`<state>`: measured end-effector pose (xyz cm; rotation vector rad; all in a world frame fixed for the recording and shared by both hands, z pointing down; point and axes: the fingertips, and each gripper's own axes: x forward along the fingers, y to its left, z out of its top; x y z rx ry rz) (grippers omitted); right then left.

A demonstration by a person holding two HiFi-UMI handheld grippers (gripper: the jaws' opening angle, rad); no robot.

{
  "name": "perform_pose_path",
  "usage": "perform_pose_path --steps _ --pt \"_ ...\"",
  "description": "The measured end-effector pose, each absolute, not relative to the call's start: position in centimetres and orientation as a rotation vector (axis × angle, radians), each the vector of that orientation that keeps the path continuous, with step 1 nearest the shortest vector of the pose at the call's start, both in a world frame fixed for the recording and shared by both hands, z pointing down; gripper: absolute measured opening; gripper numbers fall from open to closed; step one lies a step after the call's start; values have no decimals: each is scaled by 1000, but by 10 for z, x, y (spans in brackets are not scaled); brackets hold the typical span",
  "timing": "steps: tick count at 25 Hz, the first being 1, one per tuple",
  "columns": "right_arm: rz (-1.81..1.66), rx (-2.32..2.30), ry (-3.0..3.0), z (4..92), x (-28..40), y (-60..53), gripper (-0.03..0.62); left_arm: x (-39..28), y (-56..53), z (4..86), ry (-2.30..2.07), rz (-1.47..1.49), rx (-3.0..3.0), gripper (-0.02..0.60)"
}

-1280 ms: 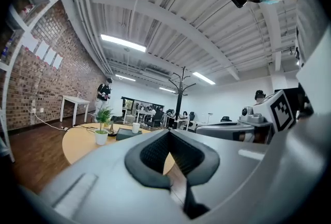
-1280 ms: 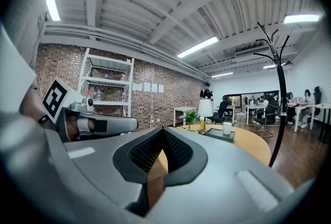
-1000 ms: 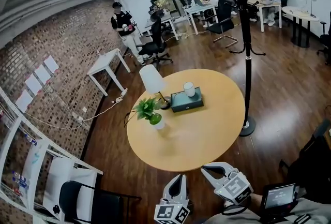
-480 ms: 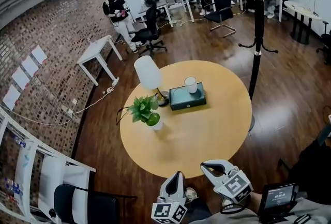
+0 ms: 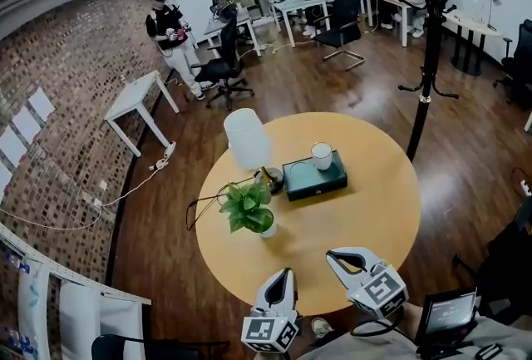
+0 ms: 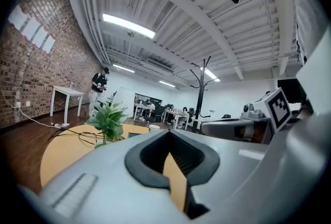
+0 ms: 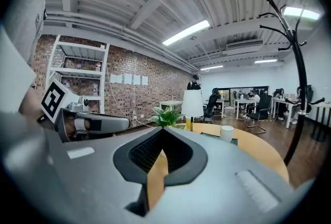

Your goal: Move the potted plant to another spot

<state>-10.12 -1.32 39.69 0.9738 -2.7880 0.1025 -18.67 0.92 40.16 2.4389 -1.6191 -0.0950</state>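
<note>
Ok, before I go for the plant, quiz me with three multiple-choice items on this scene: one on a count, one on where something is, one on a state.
1. White cup count on the teal box: A none; B one; C three.
2. The potted plant stands: A on the box; B on the table beside the lamp; C on the floor.
3. The left gripper and right gripper: A jaws shut, nothing held; B left shut on the plant; C both wide open.

Key: 1 B, a single cup sits on the box. 2 B, the pot rests on the tabletop next to the lamp's base. 3 A, each gripper view shows the jaws together with nothing gripped, short of the plant.
</note>
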Motion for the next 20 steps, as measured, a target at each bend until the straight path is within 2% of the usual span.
perform_pose_path --steps 20 --pt "129 860 -2774 429 -161 -90 8 -257 -62 442 -1776 -30 2267 2"
